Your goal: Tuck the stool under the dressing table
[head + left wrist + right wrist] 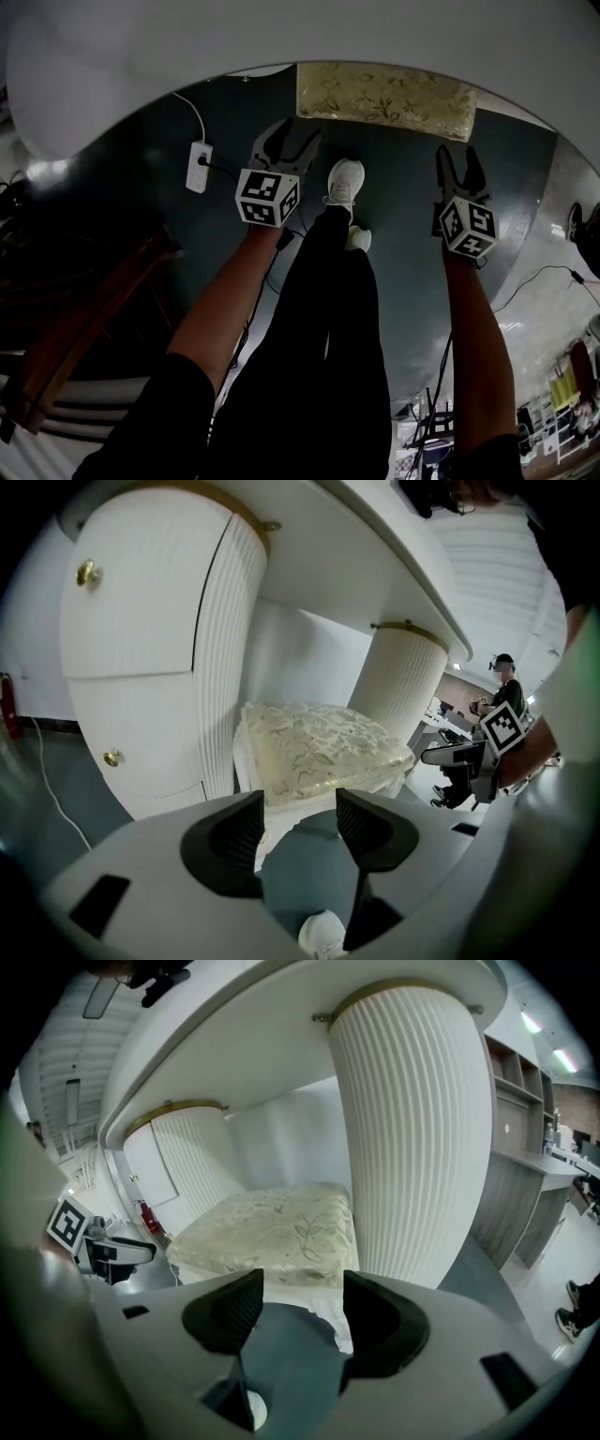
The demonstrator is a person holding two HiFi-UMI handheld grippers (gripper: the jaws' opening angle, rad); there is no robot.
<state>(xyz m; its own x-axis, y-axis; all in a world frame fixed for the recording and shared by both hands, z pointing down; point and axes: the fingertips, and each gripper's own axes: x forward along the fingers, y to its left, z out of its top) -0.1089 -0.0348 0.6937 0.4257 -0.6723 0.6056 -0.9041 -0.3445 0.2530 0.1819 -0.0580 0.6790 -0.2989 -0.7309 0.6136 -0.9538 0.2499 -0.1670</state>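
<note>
Left gripper [300, 822]: jaws apart, nothing between them. Right gripper [302, 1307]: jaws also apart and empty. Both hang short of the stool [319, 747], not touching it.

The stool stands on the floor between the two ribbed pedestals of the dressing table [141, 621]. In the head view the cushion's front edge shows past the tabletop's edge, so it looks nearly tucked.

Risks:
- An off-centre push could skew it into a pedestal.
- The jaws may slip on the soft cushion.
- The shoe [345, 180] and the power strip [198, 167] lie close underfoot, a trip hazard.
</note>
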